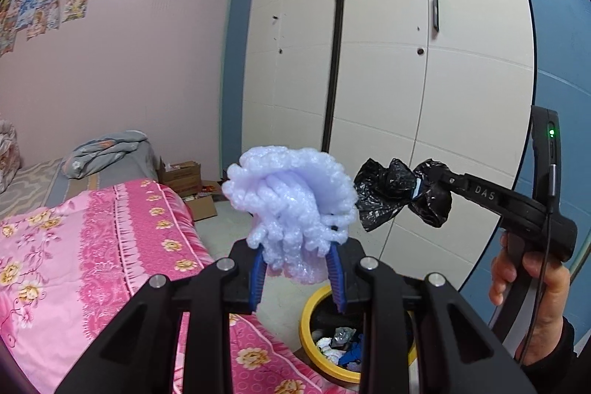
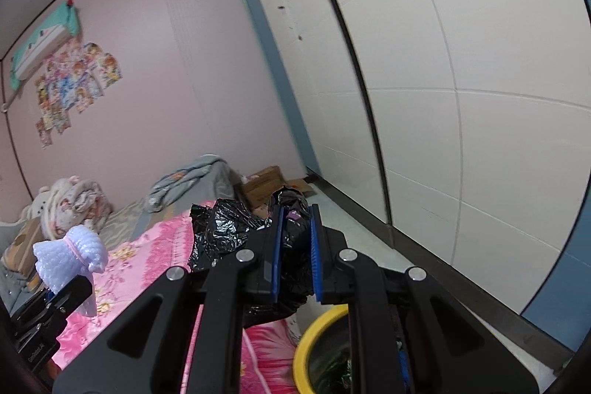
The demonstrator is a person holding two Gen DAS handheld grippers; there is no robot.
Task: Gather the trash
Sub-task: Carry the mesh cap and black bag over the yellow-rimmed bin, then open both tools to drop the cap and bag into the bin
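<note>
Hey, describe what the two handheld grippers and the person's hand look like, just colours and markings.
Both grippers are matte black with silver pivot bolts and blue ribbed pads on the jaws. The right gripper has white "DAS" lettering, a green indicator light and a thin black cable. The left gripper matches. The right hand is bare, with a dark sleeve.

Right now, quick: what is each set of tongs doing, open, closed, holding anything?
Left tongs: closed on the white foam wrap.
Right tongs: closed on the crumpled black plastic bag.
</note>
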